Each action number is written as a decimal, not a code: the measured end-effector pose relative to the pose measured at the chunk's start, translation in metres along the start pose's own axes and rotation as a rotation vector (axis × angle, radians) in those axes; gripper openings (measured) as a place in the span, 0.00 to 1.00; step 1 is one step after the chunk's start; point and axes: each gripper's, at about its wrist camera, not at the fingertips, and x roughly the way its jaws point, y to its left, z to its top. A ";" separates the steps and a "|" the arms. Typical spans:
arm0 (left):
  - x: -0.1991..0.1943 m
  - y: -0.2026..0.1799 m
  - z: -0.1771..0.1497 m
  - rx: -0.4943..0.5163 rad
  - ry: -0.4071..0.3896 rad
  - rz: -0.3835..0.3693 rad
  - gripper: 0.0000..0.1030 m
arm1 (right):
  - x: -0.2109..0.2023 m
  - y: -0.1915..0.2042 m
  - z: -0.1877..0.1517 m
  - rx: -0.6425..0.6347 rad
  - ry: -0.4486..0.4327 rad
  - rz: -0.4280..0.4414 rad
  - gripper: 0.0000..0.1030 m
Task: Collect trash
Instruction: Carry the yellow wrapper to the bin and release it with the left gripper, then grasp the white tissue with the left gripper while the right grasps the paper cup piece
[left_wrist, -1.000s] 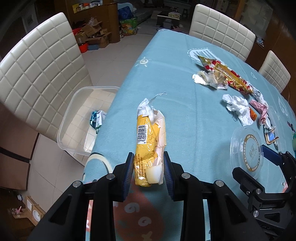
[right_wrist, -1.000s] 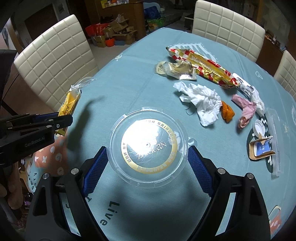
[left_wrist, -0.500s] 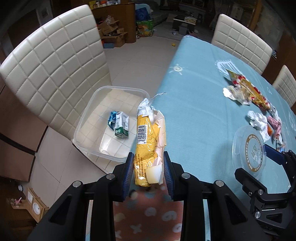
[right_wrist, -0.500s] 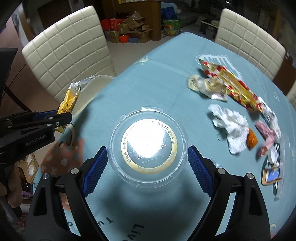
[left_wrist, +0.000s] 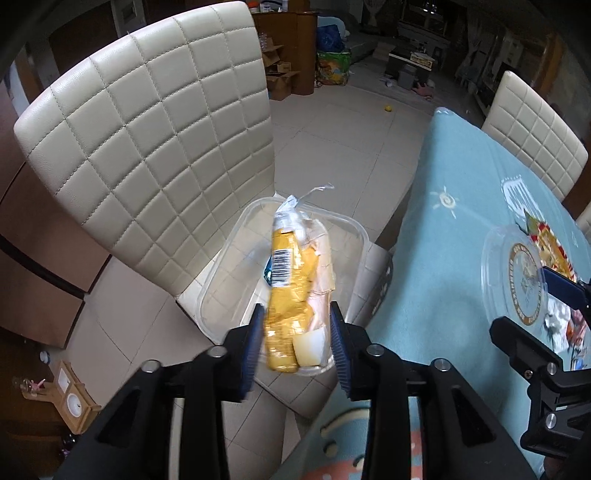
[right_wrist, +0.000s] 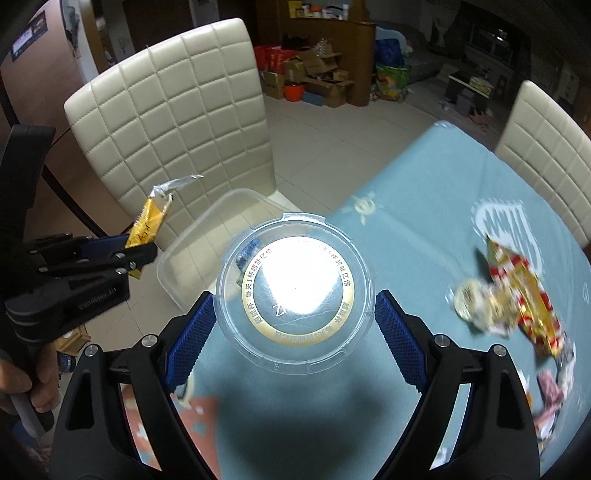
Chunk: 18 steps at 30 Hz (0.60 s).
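Left gripper (left_wrist: 295, 336): your fingers pinch the yellow wrapper (left_wrist: 295, 291), up in the air over the bin.
Right gripper (right_wrist: 293, 325): your fingers squeeze the round clear lid (right_wrist: 295, 291) by its edges.
Bin (left_wrist: 221, 280): clear box on the chair (left_wrist: 147, 147), beside the counter (left_wrist: 450, 258).
Far off: more wrappers (right_wrist: 517, 295) lie on the counter.

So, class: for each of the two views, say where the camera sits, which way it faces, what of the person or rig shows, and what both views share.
Left wrist: sits on the left gripper, facing down at the clear bin on the chair; its fingers clamp a yellow wrapper.
Right wrist: sits on the right gripper, facing the table edge; its fingers hold a clear lid; the person's hand shows at left.
Shared: bin, chair, wrapper, lid, blue tablecloth.
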 end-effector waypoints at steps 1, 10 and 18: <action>0.003 0.005 0.004 -0.021 0.002 0.009 0.69 | 0.004 0.002 0.004 -0.009 0.000 0.004 0.84; 0.031 0.046 0.005 -0.148 0.040 0.077 0.82 | 0.055 0.026 0.031 -0.087 0.057 0.065 0.84; 0.049 0.072 -0.012 -0.225 0.103 0.133 0.82 | 0.084 0.053 0.040 -0.150 0.077 0.162 0.95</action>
